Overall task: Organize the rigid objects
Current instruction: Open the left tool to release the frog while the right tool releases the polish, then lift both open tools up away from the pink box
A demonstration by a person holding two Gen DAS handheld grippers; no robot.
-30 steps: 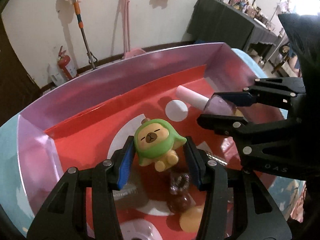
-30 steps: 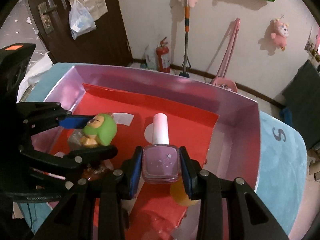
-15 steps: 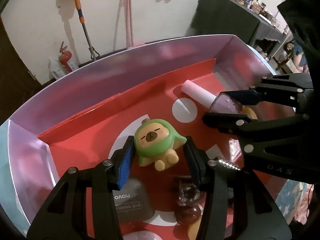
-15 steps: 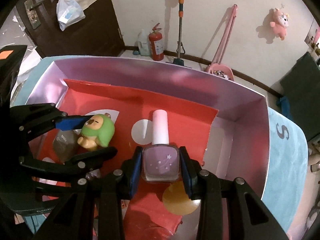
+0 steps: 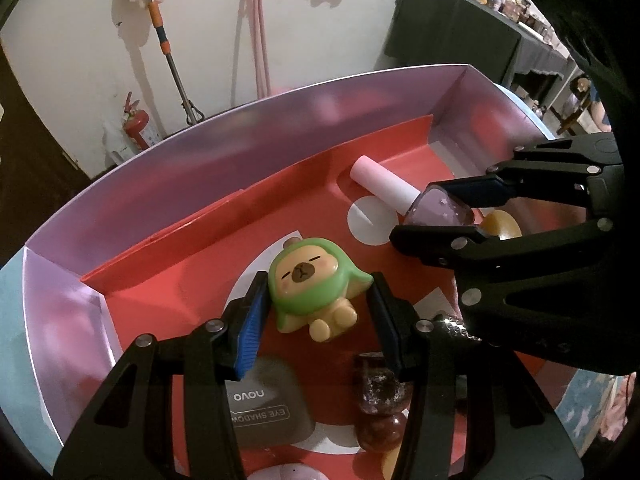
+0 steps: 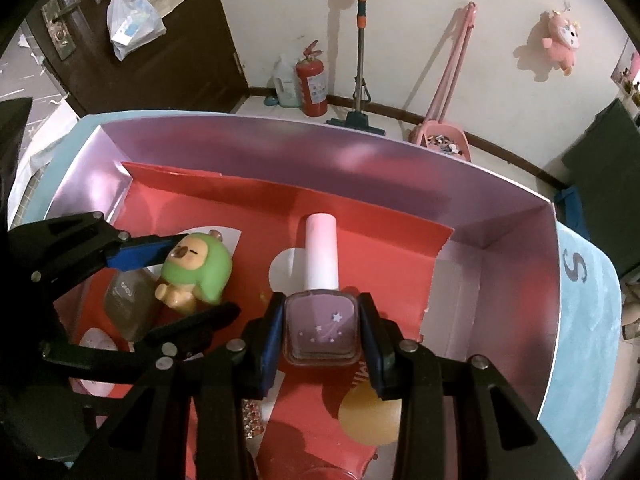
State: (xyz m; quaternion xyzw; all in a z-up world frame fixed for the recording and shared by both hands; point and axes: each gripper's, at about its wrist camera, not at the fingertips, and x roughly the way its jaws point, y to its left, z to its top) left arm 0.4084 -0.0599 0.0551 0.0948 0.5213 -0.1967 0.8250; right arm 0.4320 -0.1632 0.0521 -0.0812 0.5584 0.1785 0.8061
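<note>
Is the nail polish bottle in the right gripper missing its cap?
No. The nail polish bottle, clamped in the right gripper, carries a pale pink cap on its neck.

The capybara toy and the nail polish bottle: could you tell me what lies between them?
Between the capybara toy and the nail polish bottle, the right wrist view shows only bare red liner with a white circle.

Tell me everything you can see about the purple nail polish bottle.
The nail polish bottle is a squarish clear bottle of lilac polish printed with small white stars, topped by a tall pale pink cap. It looks like glass with a matte cap. The right gripper pinches its two sides, cap pointing away, above the red-lined box.
</note>
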